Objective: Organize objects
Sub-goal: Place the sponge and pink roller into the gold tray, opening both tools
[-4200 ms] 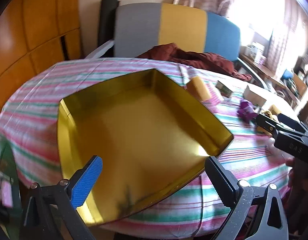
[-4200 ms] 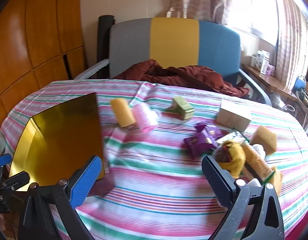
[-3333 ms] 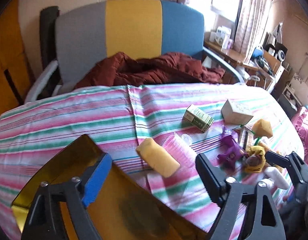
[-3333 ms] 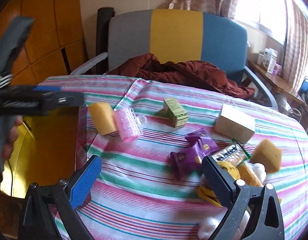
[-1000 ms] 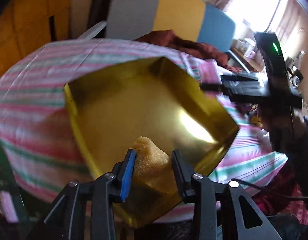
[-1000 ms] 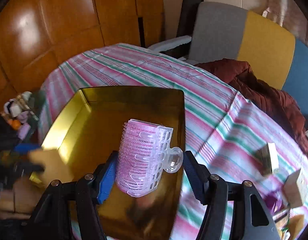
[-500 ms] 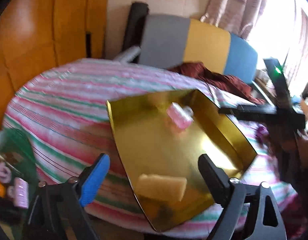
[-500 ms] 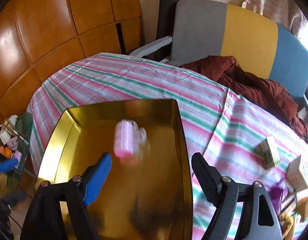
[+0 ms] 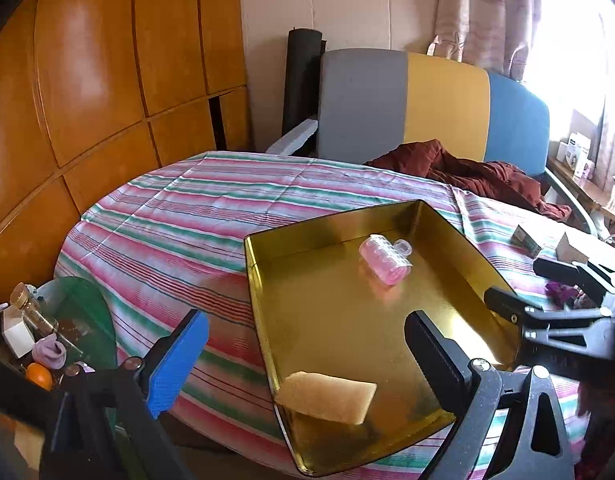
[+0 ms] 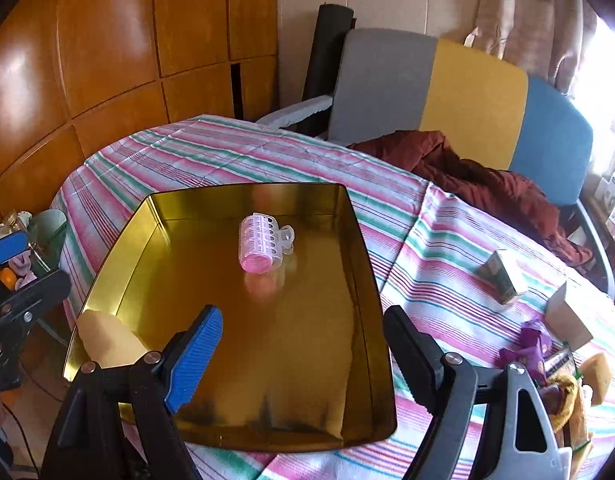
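A shiny gold tray (image 9: 252, 280) (image 10: 361, 252) sits on the striped tablecloth near the table's front edge. A yellow sponge (image 9: 327, 396) (image 10: 107, 340) lies in its near corner. A pink hair roller (image 9: 385, 262) (image 10: 261, 246) lies toward the tray's far side. My left gripper (image 9: 305, 344) hovers above the sponge; its jaws are opening and nothing is between them. My right gripper (image 10: 303, 340) stands open over the tray's near half, well short of the roller, with nothing between its fingers. Each gripper shows at the edge of the other's view.
To the right on the cloth lie a small green box (image 10: 503, 276), a beige box (image 10: 567, 316), purple packets (image 10: 531, 344) and yellow sponges (image 10: 595, 372). A grey, yellow and blue chair with red cloth (image 10: 487, 184) stands behind. A cluttered glass side table (image 9: 67, 320) is at the left.
The left gripper let go of the sponge, which now lies in the tray, and lifted away. The right gripper released the pink roller into the tray and drew back.
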The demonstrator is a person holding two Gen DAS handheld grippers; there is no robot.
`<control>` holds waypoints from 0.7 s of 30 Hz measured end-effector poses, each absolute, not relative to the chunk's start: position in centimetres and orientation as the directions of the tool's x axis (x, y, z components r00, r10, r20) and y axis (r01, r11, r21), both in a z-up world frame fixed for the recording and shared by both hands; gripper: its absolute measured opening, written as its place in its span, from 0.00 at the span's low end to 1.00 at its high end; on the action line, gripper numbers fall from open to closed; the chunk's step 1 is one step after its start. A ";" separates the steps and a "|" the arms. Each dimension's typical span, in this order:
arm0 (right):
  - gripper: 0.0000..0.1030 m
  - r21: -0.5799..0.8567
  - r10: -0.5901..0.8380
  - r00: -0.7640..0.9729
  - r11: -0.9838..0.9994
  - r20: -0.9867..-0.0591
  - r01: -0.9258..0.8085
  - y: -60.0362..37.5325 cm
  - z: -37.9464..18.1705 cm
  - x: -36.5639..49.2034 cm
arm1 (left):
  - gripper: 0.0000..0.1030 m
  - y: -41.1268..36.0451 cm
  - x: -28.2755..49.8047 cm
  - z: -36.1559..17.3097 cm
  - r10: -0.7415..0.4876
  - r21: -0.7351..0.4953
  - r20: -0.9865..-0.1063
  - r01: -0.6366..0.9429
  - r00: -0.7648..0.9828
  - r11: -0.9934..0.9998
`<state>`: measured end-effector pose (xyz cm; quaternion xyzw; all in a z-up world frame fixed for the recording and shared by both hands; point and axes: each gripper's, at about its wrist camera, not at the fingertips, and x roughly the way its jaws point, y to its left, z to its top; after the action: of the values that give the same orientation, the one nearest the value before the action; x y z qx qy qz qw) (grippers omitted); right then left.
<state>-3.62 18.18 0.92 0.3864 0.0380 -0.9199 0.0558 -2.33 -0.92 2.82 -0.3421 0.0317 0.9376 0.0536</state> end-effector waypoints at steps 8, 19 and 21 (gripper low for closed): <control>0.82 -0.027 -0.032 -0.716 -0.997 -0.698 0.071 19.5 1.2 -1.9 | 0.98 0.9 -1.2 3.8 0.139 -0.005 -0.629 -0.174 -0.765 -0.985; 0.82 -0.016 0.042 -0.703 -0.999 -0.710 -0.043 23.3 0.2 -0.4 | 0.99 3.1 -1.4 3.4 0.184 -0.005 -0.641 -0.235 -0.745 -0.972; 0.82 -0.014 0.056 -0.699 -0.998 -0.713 -0.065 24.1 0.0 0.1 | 0.99 3.6 -1.5 3.3 0.192 -0.002 -0.644 -0.249 -0.741 -0.968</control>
<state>0.08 24.12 -0.03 0.3868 -0.0060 -0.9216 -0.0326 -1.47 3.60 3.34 -0.3401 0.0420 0.9320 0.1183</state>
